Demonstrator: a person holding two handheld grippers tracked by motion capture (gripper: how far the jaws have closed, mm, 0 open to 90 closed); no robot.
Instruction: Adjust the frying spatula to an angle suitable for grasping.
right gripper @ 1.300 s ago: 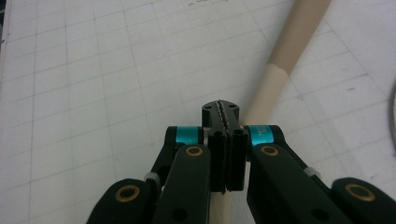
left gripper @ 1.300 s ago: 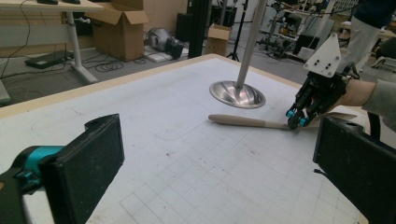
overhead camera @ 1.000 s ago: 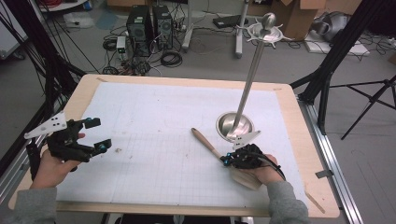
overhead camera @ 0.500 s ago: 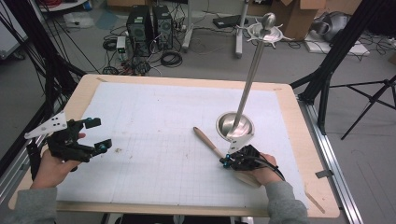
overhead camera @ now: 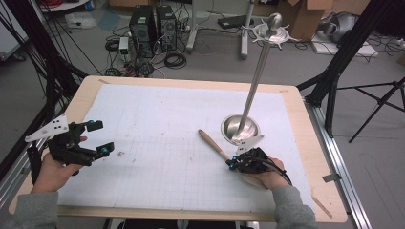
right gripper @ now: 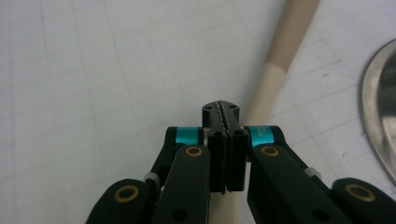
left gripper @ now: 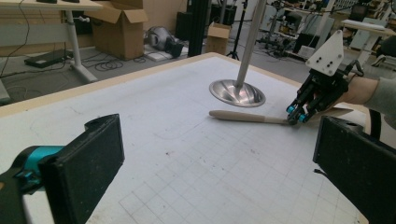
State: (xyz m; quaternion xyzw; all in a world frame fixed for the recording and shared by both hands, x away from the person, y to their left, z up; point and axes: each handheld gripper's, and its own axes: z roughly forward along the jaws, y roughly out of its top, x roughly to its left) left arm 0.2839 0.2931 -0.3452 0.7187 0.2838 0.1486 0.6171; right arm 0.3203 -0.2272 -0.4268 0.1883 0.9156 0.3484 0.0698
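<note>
High view, desk: a wooden desk (overhead camera: 305, 143) covered by a white grid mat (overhead camera: 157, 143) carries a tall metal stand (overhead camera: 253, 86) with a round dish-shaped base, and a wooden spatula (overhead camera: 212, 143) lying flat just left of that base.
High view, right gripper: the right gripper (overhead camera: 235, 164) rests low on the mat at the near end of the spatula, held in the person's right hand (overhead camera: 267, 174).
High view, left gripper: the left gripper (overhead camera: 98, 138) hovers at the left side of the desk, well apart from the spatula, its jaws released and holding nothing.
Left gripper view: the two black jaws stand wide apart at the bottom corners; across the mat the spatula (left gripper: 243, 116) lies in front of the stand's base (left gripper: 237, 92), and the right gripper (left gripper: 295, 116) has its tips down on the spatula's flat end.
Right gripper view: the jaws are clenched together, tips pointing down at the mat; the spatula's handle (right gripper: 285, 51) runs away up and to the right, and the thin end passes under or between the closed jaws; I cannot tell which.
Progress: judging by this, the right gripper has reached the spatula and clamped at its flat end, but the spatula lies fully on the desk. Lifting it and carrying it wherever it belongs appears yet to come.
</note>
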